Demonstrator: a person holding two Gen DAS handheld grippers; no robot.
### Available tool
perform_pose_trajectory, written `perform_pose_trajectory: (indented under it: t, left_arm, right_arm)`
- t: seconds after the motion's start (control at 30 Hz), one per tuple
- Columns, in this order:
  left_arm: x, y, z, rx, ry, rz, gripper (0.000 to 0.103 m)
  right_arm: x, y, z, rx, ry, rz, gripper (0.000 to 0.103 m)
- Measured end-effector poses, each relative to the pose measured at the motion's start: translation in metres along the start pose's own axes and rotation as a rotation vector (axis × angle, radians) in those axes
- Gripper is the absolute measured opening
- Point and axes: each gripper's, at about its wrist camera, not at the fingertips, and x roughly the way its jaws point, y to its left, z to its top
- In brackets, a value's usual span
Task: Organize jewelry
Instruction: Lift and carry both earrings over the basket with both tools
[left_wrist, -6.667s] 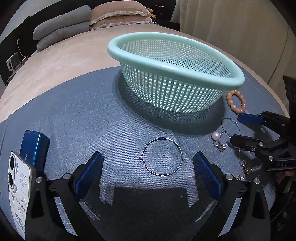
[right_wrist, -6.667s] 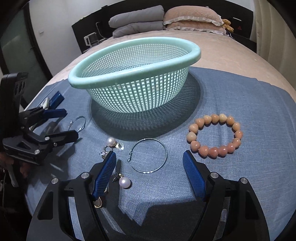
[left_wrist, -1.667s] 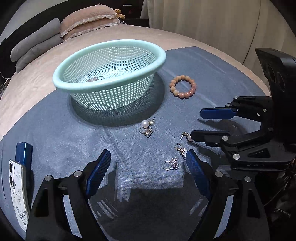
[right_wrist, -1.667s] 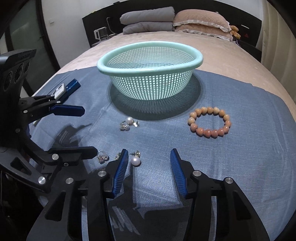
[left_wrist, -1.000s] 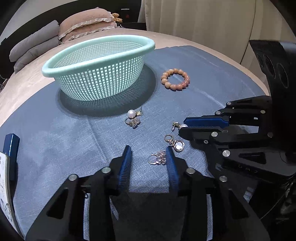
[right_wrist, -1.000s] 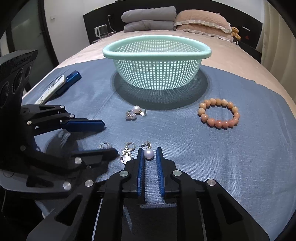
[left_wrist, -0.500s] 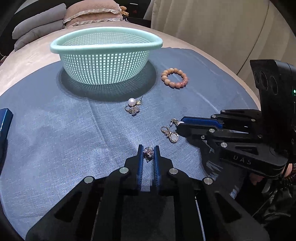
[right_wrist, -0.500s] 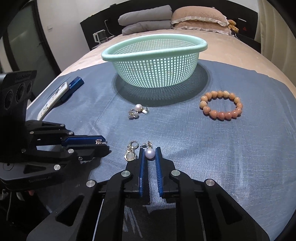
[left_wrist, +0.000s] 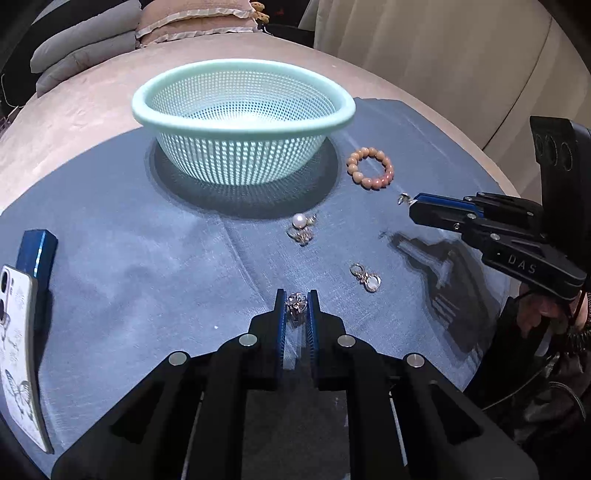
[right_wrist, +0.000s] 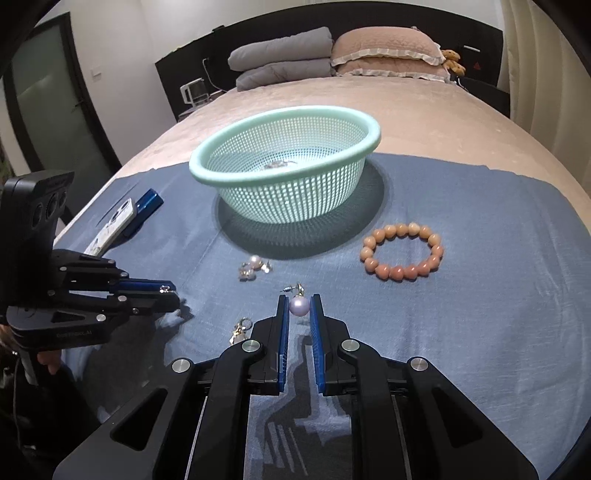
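Observation:
A mint mesh basket (left_wrist: 243, 99) (right_wrist: 284, 155) stands on the blue cloth (left_wrist: 147, 266) with something silvery lying inside it. My left gripper (left_wrist: 296, 304) is shut on a sparkly crystal earring (left_wrist: 296, 303), raised above the cloth. My right gripper (right_wrist: 298, 307) is shut on a pearl earring (right_wrist: 298, 305), also raised. On the cloth lie a peach bead bracelet (left_wrist: 369, 168) (right_wrist: 402, 254), a pearl earring cluster (left_wrist: 301, 227) (right_wrist: 254, 266) and a gold drop earring (left_wrist: 365, 277) (right_wrist: 239, 330).
A phone (left_wrist: 16, 339) (right_wrist: 112, 223) and a blue box (left_wrist: 37, 254) (right_wrist: 146, 206) lie at the cloth's left edge. Pillows (right_wrist: 332, 55) are stacked at the head of the bed. Curtains (left_wrist: 443, 55) hang on the right.
Both grippers closed on their earrings about a second ago and have since lifted them off the cloth toward the basket.

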Motion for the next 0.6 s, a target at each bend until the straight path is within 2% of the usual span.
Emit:
perform_pose_trajectory:
  t: [0.13,0.27,0.33,0.43,0.6]
  left_arm:
    - [-0.02,0.009,0.024,0.02,-0.041,0.039,0.011]
    - [-0.038,0.017,0.052,0.046,-0.084,0.068,0.011]
    - [-0.041,0.019,0.067,0.056,-0.093,0.06,0.011]
    - [-0.045,0.02,0.086,0.088,-0.102,0.09,0.011]
    - [-0.04,0.022,0.117,0.1,-0.102,0.074,0.011]
  right_arm:
    - [-0.01,-0.006,0.025,-0.015,-0.051,-0.026,0.011]
    - [-0.019,-0.01,0.052,-0.013,-0.102,-0.009,0.011]
    - [-0.022,-0.01,0.064,-0.013,-0.126,-0.005,0.011]
    - [-0.026,-0.012,0.081,-0.025,-0.149,0.002,0.011]
    - [-0.019,-0.011,0.102,-0.052,-0.156,0.011,0.011]
